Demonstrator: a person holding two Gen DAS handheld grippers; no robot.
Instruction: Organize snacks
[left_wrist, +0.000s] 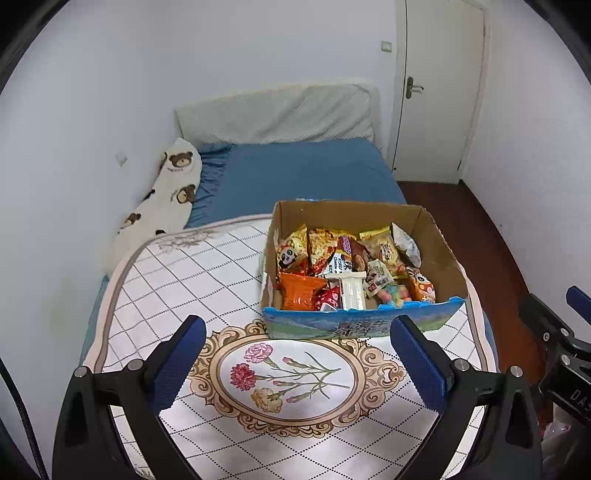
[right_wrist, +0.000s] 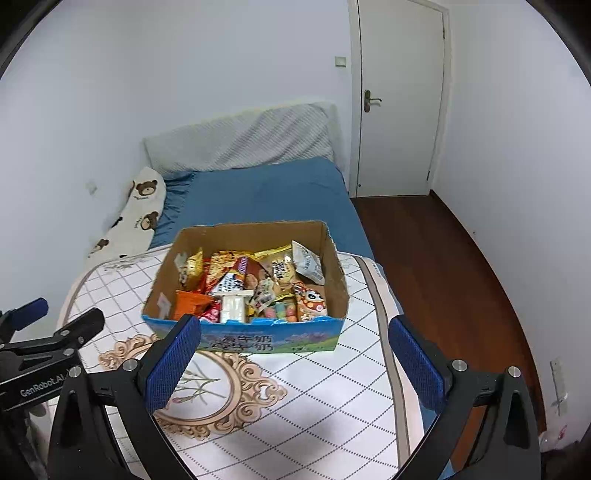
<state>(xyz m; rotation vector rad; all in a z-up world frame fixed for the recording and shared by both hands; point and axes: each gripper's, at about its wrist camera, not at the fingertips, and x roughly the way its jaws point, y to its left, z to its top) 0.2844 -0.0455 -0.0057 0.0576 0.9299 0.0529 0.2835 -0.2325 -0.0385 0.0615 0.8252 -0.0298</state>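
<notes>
On the patterned mat (left_wrist: 207, 280) spread over the bed (left_wrist: 310, 173), an open cardboard box (left_wrist: 364, 323) is seen, and the snacks (left_wrist: 351, 269) are all heaped inside it; none is seen lying outside. The box's long axis is set across both views, its printed blue side turned toward the tools, presumably for easy reach. The left tool (left_wrist: 297, 365) and right tool (right_wrist: 293, 365) are held short of the box, each spread wide with nothing pinched. Gathered snacks would fit either a finished tidy-up or a sorting yet to come.
</notes>
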